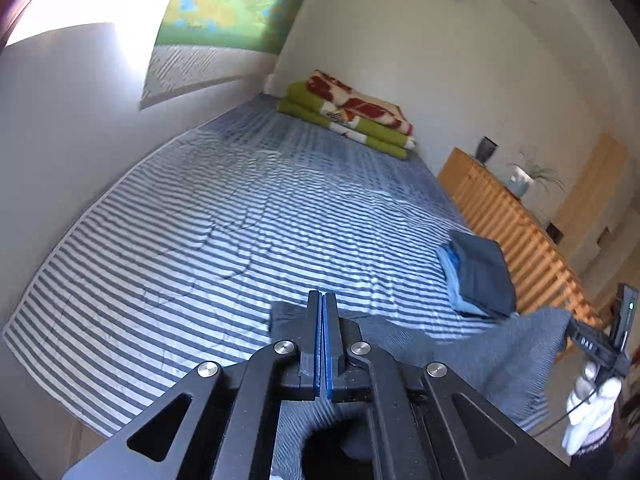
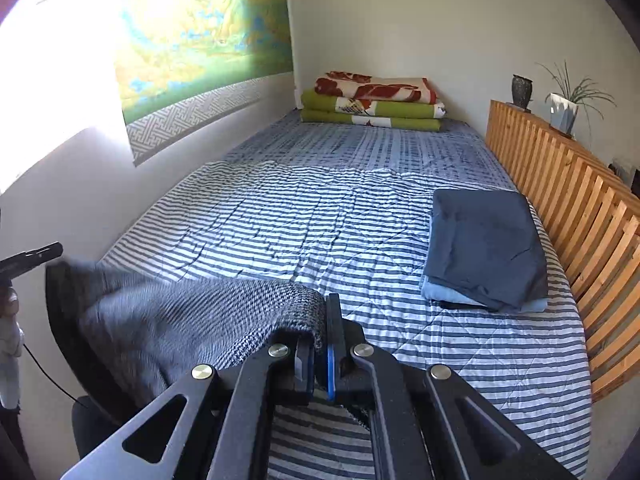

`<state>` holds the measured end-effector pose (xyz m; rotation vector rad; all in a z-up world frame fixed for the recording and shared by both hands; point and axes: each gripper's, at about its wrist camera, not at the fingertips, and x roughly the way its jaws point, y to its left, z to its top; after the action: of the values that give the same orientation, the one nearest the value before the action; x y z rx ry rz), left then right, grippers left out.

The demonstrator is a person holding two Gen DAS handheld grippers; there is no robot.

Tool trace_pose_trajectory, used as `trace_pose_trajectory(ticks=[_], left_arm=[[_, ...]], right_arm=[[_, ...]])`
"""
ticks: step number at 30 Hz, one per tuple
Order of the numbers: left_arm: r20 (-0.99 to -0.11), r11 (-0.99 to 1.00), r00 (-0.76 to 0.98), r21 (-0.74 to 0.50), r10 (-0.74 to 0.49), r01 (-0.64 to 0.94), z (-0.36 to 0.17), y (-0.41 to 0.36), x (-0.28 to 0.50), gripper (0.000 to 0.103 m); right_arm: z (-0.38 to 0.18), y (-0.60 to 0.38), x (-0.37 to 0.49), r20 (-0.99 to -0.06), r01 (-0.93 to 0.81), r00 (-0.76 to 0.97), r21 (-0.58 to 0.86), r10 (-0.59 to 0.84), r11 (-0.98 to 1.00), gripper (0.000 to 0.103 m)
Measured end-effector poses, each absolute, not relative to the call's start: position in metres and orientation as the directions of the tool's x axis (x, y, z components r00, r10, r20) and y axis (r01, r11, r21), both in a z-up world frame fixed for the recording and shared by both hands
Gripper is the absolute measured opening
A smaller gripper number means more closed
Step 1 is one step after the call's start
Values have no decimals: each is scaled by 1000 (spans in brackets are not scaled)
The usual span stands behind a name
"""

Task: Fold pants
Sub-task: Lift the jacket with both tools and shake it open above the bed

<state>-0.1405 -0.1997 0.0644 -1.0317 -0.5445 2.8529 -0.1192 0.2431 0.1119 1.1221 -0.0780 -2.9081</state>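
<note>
Pants: grey, finely ribbed knit pants [image 2: 192, 316], being held up off the near end of the bed, stretched between the two grippers; probably being spread by one edge so the cloth hangs flat before being laid down for a fold.
Left grip: black two-finger left gripper with blue pads [image 1: 323, 320], pinching shut on a corner of the pants [image 1: 480, 352]; cloth showing on both sides of the fingers and trailing off toward 3 o'clock.
Right grip: black two-finger right gripper [image 2: 320, 336], clamping a thick edge of the pants that is draping over its left finger; cloth sagging away toward 9 o'clock, where the other tool is showing at the frame edge.
Hand: white-gloved hand [image 1: 592, 412], gripping the right tool's handle at 4 o'clock in the left wrist view.
Landing spot: bare stretch of blue-and-white striped quilted bedspread [image 2: 320, 220], lying ahead at 12 o'clock, likely being kept open for the fold.
Finished pile: dark blue folded garment on a light blue one [image 2: 486, 248], sitting at 2 o'clock beside the slatted wooden bed rail [image 2: 580, 208], seemingly parked clear of the working area.
Far end: folded green and red-patterned blankets [image 2: 374, 100], stacked against the wall at 12 o'clock.
Stage: judging as early, no fold visible yet.
</note>
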Motion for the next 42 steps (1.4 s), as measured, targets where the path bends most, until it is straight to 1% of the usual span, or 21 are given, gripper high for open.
trace_pose_trajectory(ticks=[2,3,5,6,7,9,11,12,13,14,17,18,20,23,24,28,30,34,37,39,42], left_arm=[[-664,-931,-726,-353,179,94,39,-219,-168,0],[-698,-927,-695,-355,174,125,22,-222,-176,0],[-724,-914,-650,-390,229,112,-8,-221,-185,0],[-733,-911,-630,-401,257,94,-19,-216,-185,8],[-742,-913,-611,-401,277,73,-29,-210,-181,25],[-770,-936,-577,-351,273,24,-48,-187,-166,37],[-807,-960,-537,-281,244,-14,-67,-159,-144,37],[-819,-964,-520,-266,242,-28,-78,-151,-140,38],[-831,-963,-495,-265,252,-46,-87,-144,-130,40],[-840,-962,-475,-267,262,-58,-98,-136,-123,41],[-870,-970,-430,-229,242,-83,-122,-113,-89,44],[-877,-972,-420,-219,234,-84,-125,-110,-80,45],[-885,-971,-398,-220,241,-97,-135,-105,-61,47],[-898,-978,-389,-173,206,-118,-140,-96,-26,56],[-903,-979,-381,-160,197,-126,-143,-93,-20,61],[-924,-977,-338,-129,181,-171,-159,-76,10,63],[-928,-980,-340,-99,154,-174,-167,-72,15,63],[-928,-985,-339,-114,151,-126,-180,-75,11,63],[-930,-989,-354,-54,101,-140,-187,-70,8,63],[-930,-987,-352,-56,106,-150,-190,-68,6,63],[-929,-989,-364,-5,60,-151,-195,-63,3,63]], right_arm=[[89,241,-143,-714,-31,-700,17,9,-999,3],[68,237,-161,-750,-40,-660,-30,49,-999,4],[26,233,-186,-805,-44,-579,-128,130,-991,6],[6,237,-194,-828,-71,-534,-155,169,-985,6],[-9,242,-195,-848,-86,-499,-158,180,-984,10],[-27,253,-187,-870,-89,-466,-138,164,-986,10],[-28,259,-168,-865,-85,-473,-140,164,-986,18],[-25,259,-156,-859,-79,-485,-146,166,-986,21],[-20,259,-149,-852,-73,-494,-157,172,-985,27],[-16,259,-139,-841,-67,-506,-183,192,-981,34],[-6,251,-104,-803,-50,-541,-269,252,-962,46],[-3,250,-94,-794,-51,-545,-289,269,-956,46],[0,249,-75,-798,-48,-544,-282,262,-958,46],[1,243,-47,-829,-3,-532,-204,174,-979,47],[-2,237,-34,-848,29,-514,-169,131,-985,47],[-29,211,1,-887,106,-460,-110,50,-988,47],[-48,196,21,-903,127,-428,-104,40,-986,47],[-73,174,45,-912,148,-408,-111,41,-983,47],[-83,157,49,-909,175,-412,-144,60,-974,47],[-92,144,48,-912,210,-405,-170,73,-963,48],[-102,130,44,-900,233,-417,-242,128,-942,49]])
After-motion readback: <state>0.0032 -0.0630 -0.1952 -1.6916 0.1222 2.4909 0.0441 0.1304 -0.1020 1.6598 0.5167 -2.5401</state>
